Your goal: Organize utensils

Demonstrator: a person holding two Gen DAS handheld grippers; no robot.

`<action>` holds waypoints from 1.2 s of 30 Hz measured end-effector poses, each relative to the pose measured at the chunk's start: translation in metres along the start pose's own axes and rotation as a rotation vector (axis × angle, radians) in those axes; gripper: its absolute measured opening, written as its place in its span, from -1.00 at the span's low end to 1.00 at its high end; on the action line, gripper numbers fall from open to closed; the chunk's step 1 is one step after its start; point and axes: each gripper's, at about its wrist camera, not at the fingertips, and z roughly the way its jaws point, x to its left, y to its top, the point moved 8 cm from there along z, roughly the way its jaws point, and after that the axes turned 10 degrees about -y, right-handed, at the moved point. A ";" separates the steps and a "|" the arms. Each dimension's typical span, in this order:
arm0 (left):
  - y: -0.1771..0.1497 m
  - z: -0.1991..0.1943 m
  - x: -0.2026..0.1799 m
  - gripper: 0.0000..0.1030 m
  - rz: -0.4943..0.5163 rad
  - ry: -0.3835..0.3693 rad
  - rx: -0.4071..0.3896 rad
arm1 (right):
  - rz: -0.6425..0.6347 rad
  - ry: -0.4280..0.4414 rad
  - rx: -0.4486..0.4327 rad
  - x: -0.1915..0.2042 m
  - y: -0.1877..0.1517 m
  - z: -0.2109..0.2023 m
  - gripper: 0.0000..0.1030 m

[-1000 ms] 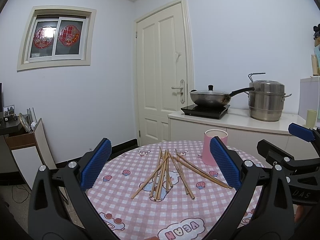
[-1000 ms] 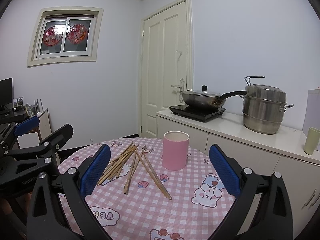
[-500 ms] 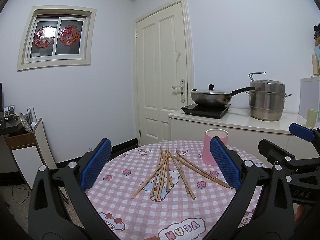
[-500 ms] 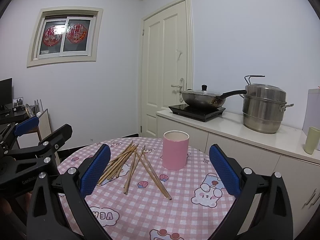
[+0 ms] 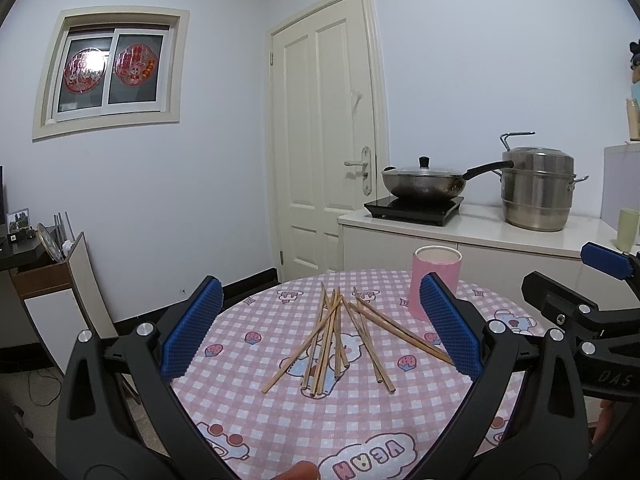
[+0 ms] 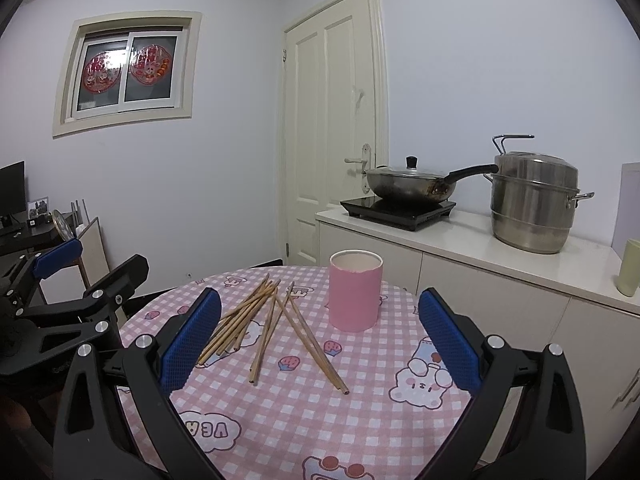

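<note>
Your left gripper [image 5: 320,332] is spread wide and holds nothing; the chopsticks [image 5: 340,336] lie in a loose crossed pile on the table [image 5: 280,420], between its two blue pads and a bit beyond them, at 12 o'clock. The pink cup [image 5: 434,280] stands upright at about 1 o'clock, partly behind the right pad.

Your right gripper [image 6: 320,340] is also wide apart and empty. From it, the chopsticks [image 6: 272,328] are at 11 o'clock and the pink cup [image 6: 355,294] at 12 o'clock, just beside the pile but not touching it.

Both grippers hover level above the near edge of the table, side by side. Your hands are mostly hidden; only a fingertip [image 5: 298,472] shows at the bottom edge of the left view.
</note>
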 end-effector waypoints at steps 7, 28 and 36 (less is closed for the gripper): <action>-0.006 0.011 0.000 0.88 0.002 0.011 0.019 | -0.007 -0.001 0.012 -0.001 -0.002 0.007 0.85; -0.034 0.051 0.013 0.88 -0.015 0.023 0.118 | -0.024 0.021 0.131 0.002 -0.029 0.053 0.85; -0.060 0.085 0.047 0.88 -0.062 0.010 0.248 | -0.046 0.037 0.215 0.004 -0.044 0.089 0.85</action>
